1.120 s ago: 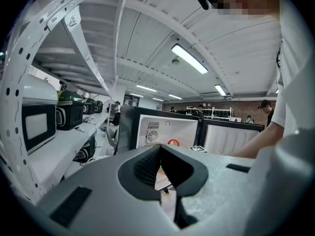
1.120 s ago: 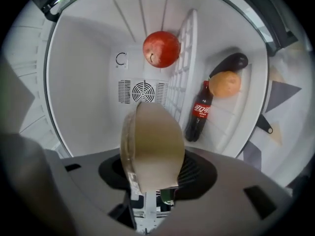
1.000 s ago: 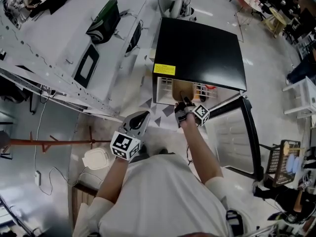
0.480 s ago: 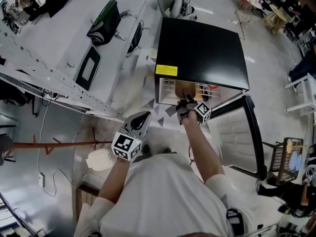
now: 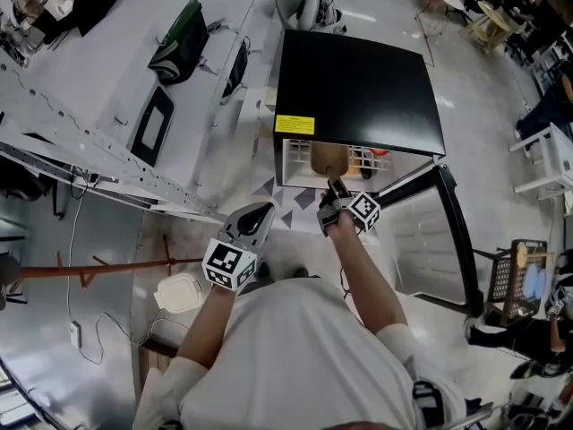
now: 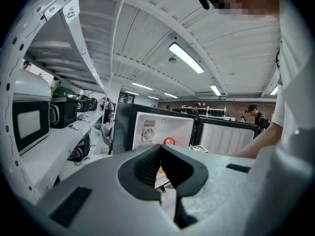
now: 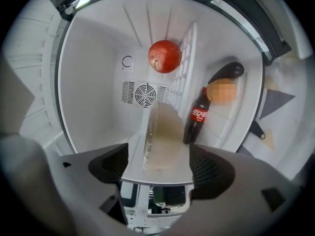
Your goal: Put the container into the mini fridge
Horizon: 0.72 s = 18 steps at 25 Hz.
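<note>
The left gripper (image 5: 253, 215) hangs with its jaws pressed together above the pale floor (image 5: 295, 245). The right gripper (image 5: 332, 189), its jaws just opening wide, flanks the container (image 5: 329, 159) without touching it. The container sits inside the mini fridge (image 5: 358, 88), whose door (image 5: 421, 240) is swung open. A white workbench (image 5: 98, 88) runs along the left.

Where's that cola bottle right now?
In the right gripper view, the cola bottle is inside the open mini fridge, just right of the clear container near the front.

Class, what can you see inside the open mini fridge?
A red round fruit, a cola bottle, a dark elongated item, a fan grille on the back wall, and the container at the front. What lies under the container is hidden.
</note>
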Each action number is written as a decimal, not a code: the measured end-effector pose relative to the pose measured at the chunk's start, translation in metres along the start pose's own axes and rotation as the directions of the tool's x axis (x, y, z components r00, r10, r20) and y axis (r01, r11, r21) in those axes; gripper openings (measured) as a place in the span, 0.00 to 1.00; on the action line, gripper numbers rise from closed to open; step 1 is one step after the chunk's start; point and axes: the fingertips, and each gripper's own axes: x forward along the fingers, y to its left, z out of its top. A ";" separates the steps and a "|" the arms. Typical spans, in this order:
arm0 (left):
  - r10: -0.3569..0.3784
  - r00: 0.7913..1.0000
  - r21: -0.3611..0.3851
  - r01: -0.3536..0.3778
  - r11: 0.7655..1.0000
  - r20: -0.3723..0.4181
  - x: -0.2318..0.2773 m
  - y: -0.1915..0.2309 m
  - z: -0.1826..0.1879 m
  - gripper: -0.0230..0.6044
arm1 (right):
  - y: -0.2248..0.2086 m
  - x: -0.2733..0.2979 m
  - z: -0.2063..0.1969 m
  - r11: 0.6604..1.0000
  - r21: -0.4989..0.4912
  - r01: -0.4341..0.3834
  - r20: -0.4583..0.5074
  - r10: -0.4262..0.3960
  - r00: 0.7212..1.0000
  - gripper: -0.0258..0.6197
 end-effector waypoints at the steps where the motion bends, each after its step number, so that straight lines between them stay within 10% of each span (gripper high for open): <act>1: -0.005 1.000 0.000 0.005 1.000 -0.001 0.000 -0.001 -0.001 0.04 | 0.000 -0.005 -0.001 0.999 -0.037 0.015 -0.004 -0.016 1.000 0.64; 6: -0.022 1.000 -0.003 0.022 1.000 -0.011 0.001 -0.007 -0.005 0.04 | 0.002 -0.023 -0.005 0.950 -0.290 0.117 -0.013 -0.126 0.992 0.64; 18: -0.017 1.000 -0.010 0.017 1.000 -0.014 0.000 -0.006 -0.008 0.04 | 0.031 -0.019 -0.027 0.619 -0.777 0.118 -0.034 -0.228 0.973 0.64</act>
